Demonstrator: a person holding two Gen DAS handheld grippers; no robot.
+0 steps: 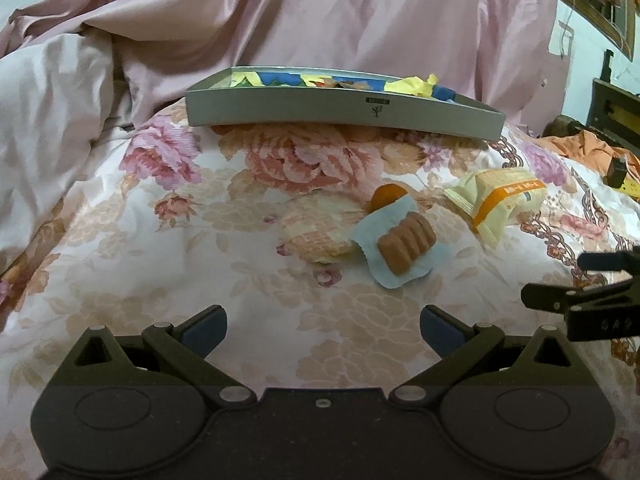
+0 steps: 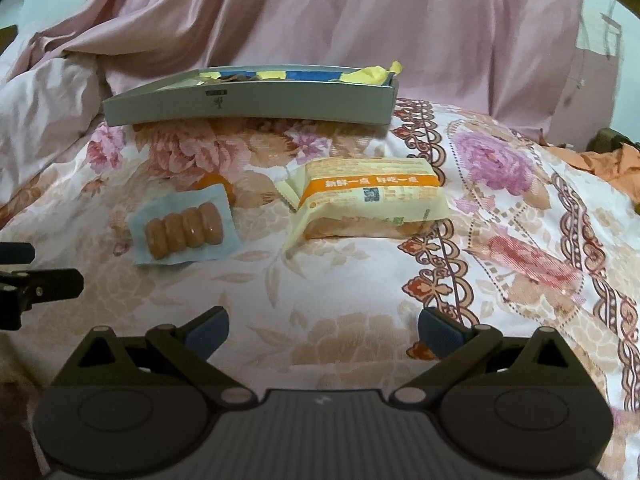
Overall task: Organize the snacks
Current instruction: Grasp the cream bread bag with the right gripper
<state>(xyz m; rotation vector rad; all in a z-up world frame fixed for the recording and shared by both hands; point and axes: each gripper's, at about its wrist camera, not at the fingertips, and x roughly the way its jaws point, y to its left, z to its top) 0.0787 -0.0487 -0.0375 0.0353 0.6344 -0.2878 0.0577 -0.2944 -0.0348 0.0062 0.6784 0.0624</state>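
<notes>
My left gripper [image 1: 323, 330] sits low over the floral bedspread [image 1: 140, 240], jaws spread wide, nothing btwn the blue pads [image 1: 204, 330]. Right gripper [image 2: 323, 330] same: released, pads apart, empty, hovering over the spread. Each one shows at the edge of the other's view, so they're side by side, apart.

Just ahead of left gripper: a sausage pack [image 1: 404, 246], four brown links on a pale blue wrapper, lying flat. To its left, touching or nearly so, a round clear-wrapped wafer/cracker pack [image 1: 316, 232], hard to read vs the flower print. An orange round item [image 1: 386, 195] pokes out from behind the sausage pack, partly hidden; can't tell what it is.

Right of those, ahead of my right gripper, a cream-and-orange bread pack [image 2: 368, 200] w/ printed band and QR code, lying flat, near the sausage pack but not touching.

Farther back: a shallow grey box [image 1: 340, 110] resting on the bedspread, w/ yellow and blue wrappers [image 1: 412, 84] inside. Behind it, rumpled pink sheets [image 1: 360, 16]. Far right, some orange cloth [image 1: 584, 148].
</notes>
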